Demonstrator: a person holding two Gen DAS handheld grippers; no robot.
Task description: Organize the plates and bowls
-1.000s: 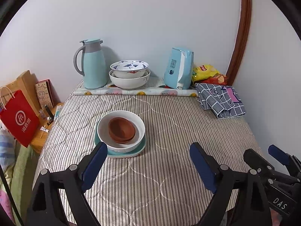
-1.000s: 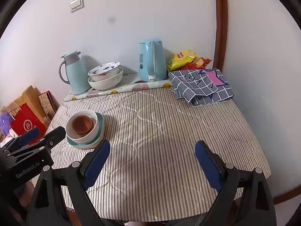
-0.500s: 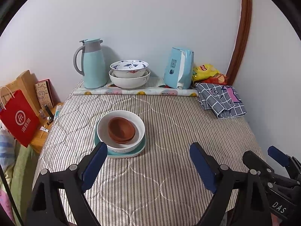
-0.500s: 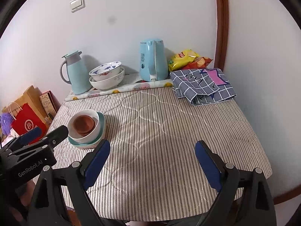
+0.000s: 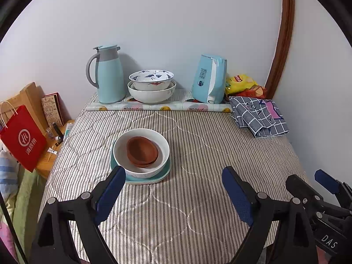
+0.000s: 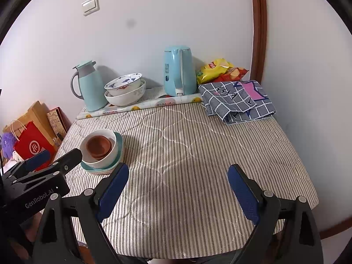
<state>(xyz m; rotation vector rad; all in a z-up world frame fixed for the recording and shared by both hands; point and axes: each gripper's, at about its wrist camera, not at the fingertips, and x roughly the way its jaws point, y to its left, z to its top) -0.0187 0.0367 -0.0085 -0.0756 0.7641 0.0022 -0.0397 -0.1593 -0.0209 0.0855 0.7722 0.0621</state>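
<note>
Plates and bowls, stacked on the left half of the striped tablecloth [image 5: 198, 154]: teal plates [image 5: 143, 178] at the bottom, a white bowl [image 5: 140, 151] on them, brown bowls [image 5: 142, 151] nested inside it. Just beyond the left gripper [image 5: 173, 192], whose blue pads stand wide apart with nothing between; left pad near the plates' front rim, contact not clear. Right gripper [image 6: 179, 192] likewise spread and empty, over bare cloth, stack off to its left.

Further back, against the wall: a patterned bowl [image 5: 151, 79] sitting in a larger white bowl [image 5: 151, 93], between a teal jug [image 5: 109, 74] and a light-blue kettle [image 5: 209, 79]. Then a yellow snack bag [image 5: 241, 83] and folded checked cloth [image 5: 259, 116] at the far right corner.

Only in the right wrist view: the kettle's handle side, a purple fuzzy thing [image 6: 7, 143] behind the red bag [image 6: 33, 146], the table's near right edge. Only in the left wrist view: small items on the wooden shelf [image 5: 55, 140] by the red bag.
</note>
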